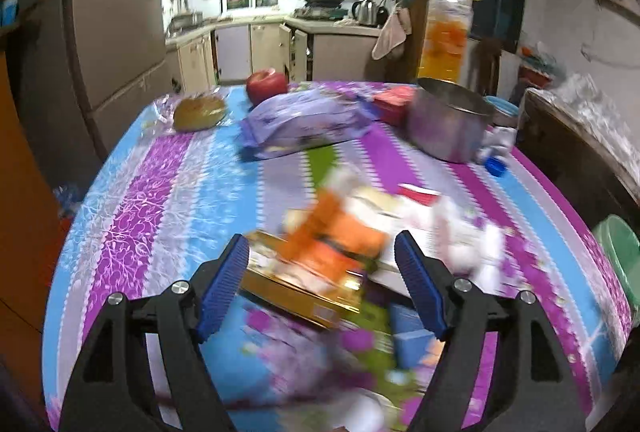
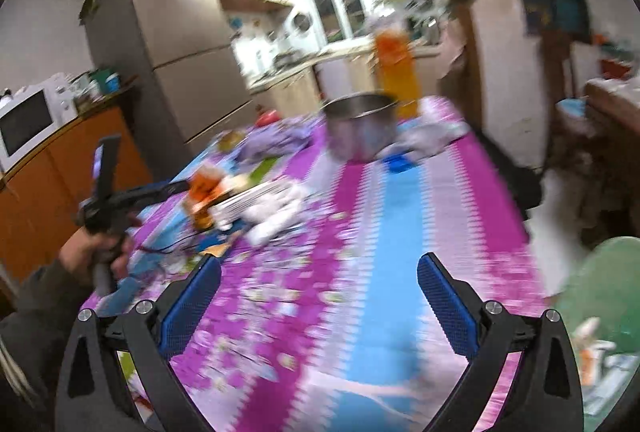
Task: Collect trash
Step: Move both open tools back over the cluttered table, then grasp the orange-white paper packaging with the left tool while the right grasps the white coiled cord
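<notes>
A blurred pile of trash lies on the striped tablecloth (image 1: 168,192): an orange wrapper (image 1: 332,232), a flat gold box (image 1: 296,288) and crumpled white tissues (image 1: 464,236). My left gripper (image 1: 320,252) is open just before the pile; the wrapper and box show between its blue pads without being pressed. In the right wrist view the same pile (image 2: 240,200) lies to the left, and my right gripper (image 2: 320,264) stands wide open over bare cloth. A green bin (image 2: 600,296) with scraps inside sits off the table's right edge.
Farther back on the table are a steel pot (image 1: 448,124), a purple packet (image 1: 308,120), a red apple (image 1: 266,84), wrapped bread (image 1: 198,112), a tall orange bottle (image 1: 446,36) and a blue cap (image 1: 496,166). A person's hand (image 2: 92,252) grips the left tool.
</notes>
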`<state>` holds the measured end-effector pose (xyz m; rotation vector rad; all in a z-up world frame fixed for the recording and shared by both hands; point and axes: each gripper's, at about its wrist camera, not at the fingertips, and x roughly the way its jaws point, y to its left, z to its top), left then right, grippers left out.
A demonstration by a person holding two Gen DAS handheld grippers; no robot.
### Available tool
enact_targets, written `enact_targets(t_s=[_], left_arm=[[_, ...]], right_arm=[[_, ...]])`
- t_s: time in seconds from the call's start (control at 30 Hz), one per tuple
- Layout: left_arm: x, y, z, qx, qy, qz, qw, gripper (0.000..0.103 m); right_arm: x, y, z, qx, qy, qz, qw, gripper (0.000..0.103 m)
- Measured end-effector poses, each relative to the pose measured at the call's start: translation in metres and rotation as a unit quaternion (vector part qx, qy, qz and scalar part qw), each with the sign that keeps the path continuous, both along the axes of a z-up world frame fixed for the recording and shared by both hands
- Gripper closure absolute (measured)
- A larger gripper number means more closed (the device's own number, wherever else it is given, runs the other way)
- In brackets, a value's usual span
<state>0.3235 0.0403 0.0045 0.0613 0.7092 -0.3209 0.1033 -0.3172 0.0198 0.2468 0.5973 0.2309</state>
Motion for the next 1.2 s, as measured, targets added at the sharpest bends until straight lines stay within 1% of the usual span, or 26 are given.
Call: enact_targets(t_s=[0.07, 0.1, 0.17, 0.23, 0.27, 0.3, 0.33, 0.37, 0.4, 0.47, 0.5, 0.53, 0.57, 0.73, 0.9, 0.97, 1.03, 1.07, 1.1, 1.13, 1.2], left_arm=[[0.015, 0.003, -0.006, 0.006, 0.009, -0.017, 0.9998, 0.031], [0.020, 0.001, -0.009, 0.009, 0.011, -0.033, 0.9993, 0.031], [0.021, -0.004, -0.012, 0.011, 0.013, -0.058, 0.9982, 0.031], [0.020, -0.014, -0.017, 0.017, 0.013, -0.074, 0.9970, 0.031], [0.024, -0.015, -0.019, 0.022, 0.014, -0.077, 0.9967, 0.035], [0.028, -0.014, -0.022, 0.021, 0.019, -0.081, 0.9963, 0.043], [0.030, -0.015, -0.025, 0.017, 0.024, -0.082, 0.9962, 0.048], [0.033, -0.014, -0.028, 0.014, 0.031, -0.081, 0.9961, 0.060], [0.034, -0.014, -0.031, 0.007, 0.035, -0.085, 0.9957, 0.067], [0.031, -0.014, -0.032, 0.001, 0.030, -0.090, 0.9955, 0.074], [0.030, -0.015, -0.032, 0.002, 0.027, -0.092, 0.9954, 0.082], [0.028, -0.015, -0.032, 0.001, 0.024, -0.093, 0.9953, 0.084], [0.027, -0.015, -0.032, 0.003, 0.023, -0.090, 0.9956, 0.091], [0.024, -0.013, -0.036, -0.014, 0.023, -0.088, 0.9958, 0.092], [0.021, -0.015, -0.038, -0.019, 0.021, -0.089, 0.9956, 0.092], [0.019, -0.018, -0.037, -0.016, 0.018, -0.090, 0.9957, 0.092], [0.016, -0.020, -0.037, -0.011, 0.013, -0.088, 0.9960, 0.094], [0.014, -0.021, -0.036, -0.012, 0.010, -0.087, 0.9961, 0.094], [0.011, -0.022, -0.035, -0.014, 0.008, -0.087, 0.9961, 0.094], [0.009, -0.023, -0.034, -0.015, 0.005, -0.085, 0.9963, 0.094], [-0.001, -0.026, -0.028, -0.016, -0.009, -0.082, 0.9965, 0.094]], right_arm=[[0.022, 0.021, -0.006, 0.014, 0.015, 0.022, 1.000, 0.006], [0.030, 0.030, -0.008, 0.020, 0.021, 0.028, 0.999, 0.008], [0.051, 0.046, -0.012, 0.031, 0.037, 0.038, 0.998, 0.011], [0.067, 0.059, -0.015, 0.040, 0.048, 0.044, 0.997, 0.019], [0.073, 0.064, -0.016, 0.041, 0.052, 0.046, 0.997, 0.022], [0.083, 0.071, -0.019, 0.043, 0.059, 0.049, 0.996, 0.028], [0.092, 0.076, -0.022, 0.043, 0.066, 0.049, 0.996, 0.034], [0.101, 0.083, -0.025, 0.042, 0.075, 0.048, 0.995, 0.038], [0.109, 0.086, -0.029, 0.041, 0.082, 0.046, 0.995, 0.042], [0.122, 0.090, -0.037, 0.040, 0.100, 0.037, 0.994, 0.047], [0.130, 0.093, -0.042, 0.039, 0.111, 0.031, 0.993, 0.051], [0.137, 0.096, -0.047, 0.036, 0.118, 0.025, 0.992, 0.051], [0.143, 0.098, -0.051, 0.036, 0.124, 0.020, 0.991, 0.052], [0.173, 0.108, -0.071, 0.018, 0.157, -0.022, 0.987, 0.052], [0.187, 0.116, -0.079, -0.010, 0.158, -0.046, 0.986, 0.052], [0.187, 0.119, -0.079, -0.021, 0.153, -0.046, 0.987, 0.055], [0.187, 0.120, -0.080, -0.022, 0.147, -0.045, 0.988, 0.063], [0.185, 0.119, -0.079, -0.023, 0.143, -0.046, 0.988, 0.073], [0.183, 0.118, -0.079, -0.022, 0.142, -0.047, 0.989, 0.074], [0.179, 0.116, -0.078, -0.022, 0.136, -0.049, 0.989, 0.083], [0.170, 0.112, -0.074, -0.024, 0.125, -0.052, 0.990, 0.083]])
